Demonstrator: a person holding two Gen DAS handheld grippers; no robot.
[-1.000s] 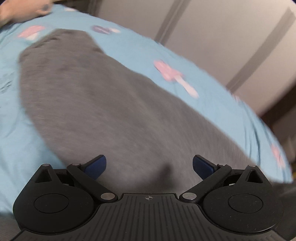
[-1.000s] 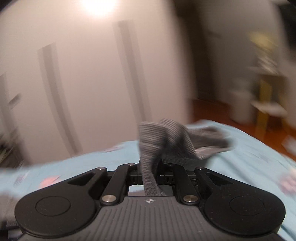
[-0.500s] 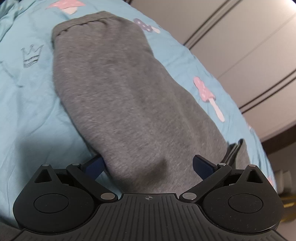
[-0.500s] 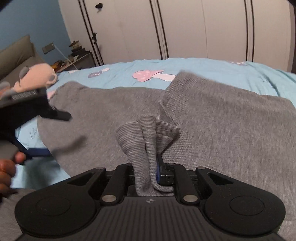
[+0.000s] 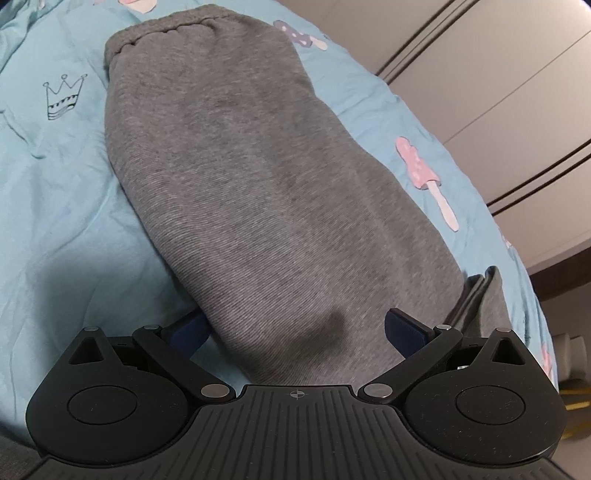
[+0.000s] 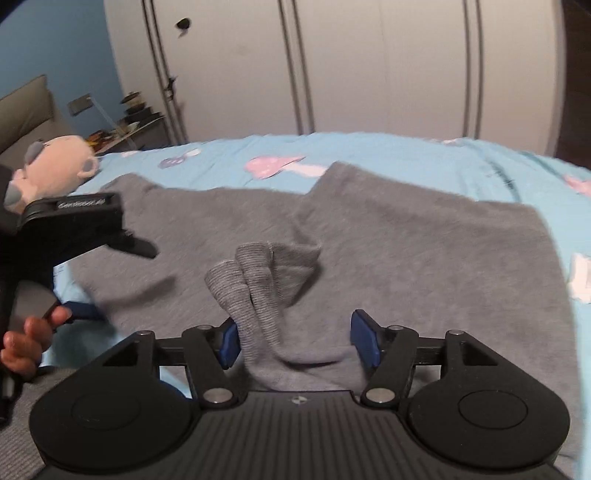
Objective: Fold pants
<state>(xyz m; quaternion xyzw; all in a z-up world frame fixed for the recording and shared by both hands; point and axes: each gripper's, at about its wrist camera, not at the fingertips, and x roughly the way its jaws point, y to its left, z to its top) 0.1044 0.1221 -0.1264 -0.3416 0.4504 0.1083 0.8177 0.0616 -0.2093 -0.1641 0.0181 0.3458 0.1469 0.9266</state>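
Covering the whole scene was a pale blue bedsheet (image 5: 66, 206), soft and creased, printed with a line-drawn crown (image 5: 62, 96) and pink mushrooms (image 6: 277, 164). On it lay the grey pants (image 5: 258, 184), a fine-ribbed, fleecy knit, spread flat in a long rounded slab that tapered to a gathered elastic hem (image 5: 166, 27) at the far end. Nearer in, the right gripper (image 6: 297, 341) stood with its blue pads wide apart, a bunched ribbed cuff (image 6: 258, 280) rising in soft tubes between them, brushing the left pad but not pinched. The left gripper (image 5: 297, 328) was spread wide too, its matte black linkages straddling the near end of the fabric. At the far left sat a pale plush toy (image 6: 55, 164), rounded with grey ears.
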